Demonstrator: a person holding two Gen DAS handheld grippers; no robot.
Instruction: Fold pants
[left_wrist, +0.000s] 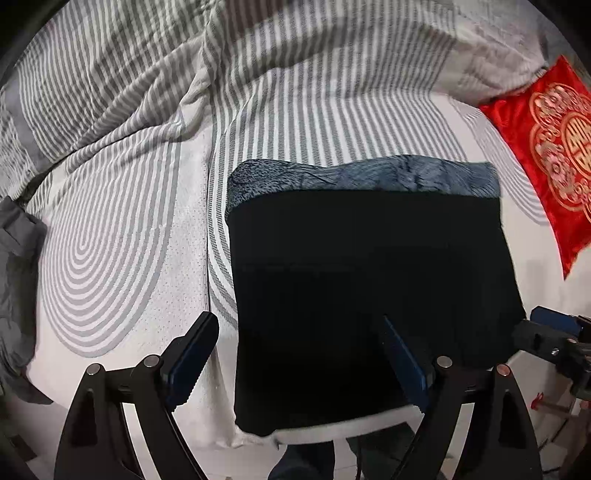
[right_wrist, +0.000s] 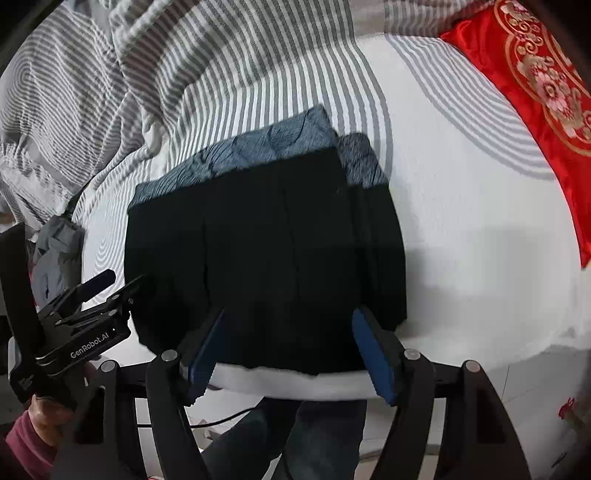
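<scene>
Black pants (left_wrist: 369, 295), folded into a block with a grey-blue fleecy lining showing along the far edge, lie on the striped bedsheet (left_wrist: 129, 221) at the bed's near edge; the left gripper (left_wrist: 299, 354) stands wide open, holding nothing, its right finger over the fabric. From the right wrist, the right gripper (right_wrist: 291, 343) is likewise spread and empty before the pants (right_wrist: 266, 240), a red pillow (right_wrist: 535, 92) far right.
</scene>
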